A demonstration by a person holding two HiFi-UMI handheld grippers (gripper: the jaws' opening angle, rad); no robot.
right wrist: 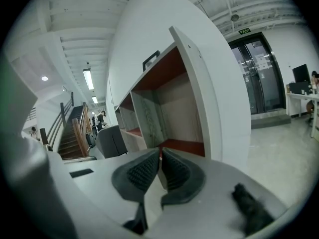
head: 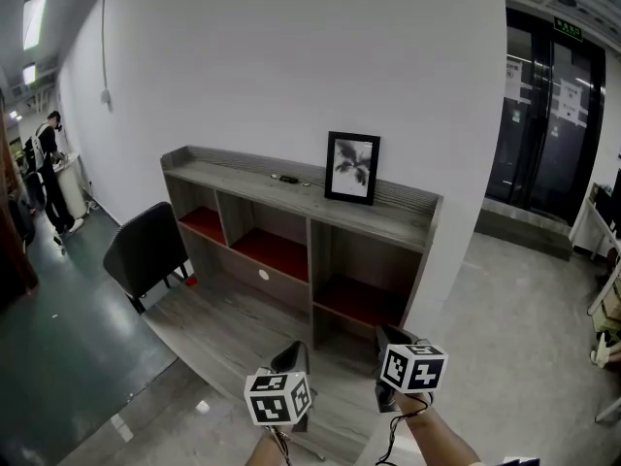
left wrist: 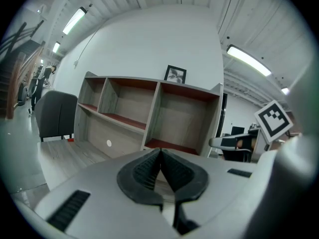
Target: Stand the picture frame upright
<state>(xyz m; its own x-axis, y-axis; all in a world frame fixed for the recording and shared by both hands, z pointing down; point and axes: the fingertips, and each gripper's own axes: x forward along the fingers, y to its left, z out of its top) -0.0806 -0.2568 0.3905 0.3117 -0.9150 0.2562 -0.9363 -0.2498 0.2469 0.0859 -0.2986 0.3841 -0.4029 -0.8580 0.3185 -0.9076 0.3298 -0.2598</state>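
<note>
Two grippers sit low in the head view, left gripper [head: 291,356] and right gripper [head: 390,337] side by side over the floor before the shelf [head: 243,178]; we log the picture frame [head: 352,167] upright on the shelf top against the wall [head: 291,66], well apart from both. Left gripper view: fingers [left wrist: 144,171] closed tip to tip, nothing between them. Right gripper view: fingers [right wrist: 142,172] pressed together, empty, the frame seen edge-on atop the shelf.
</note>
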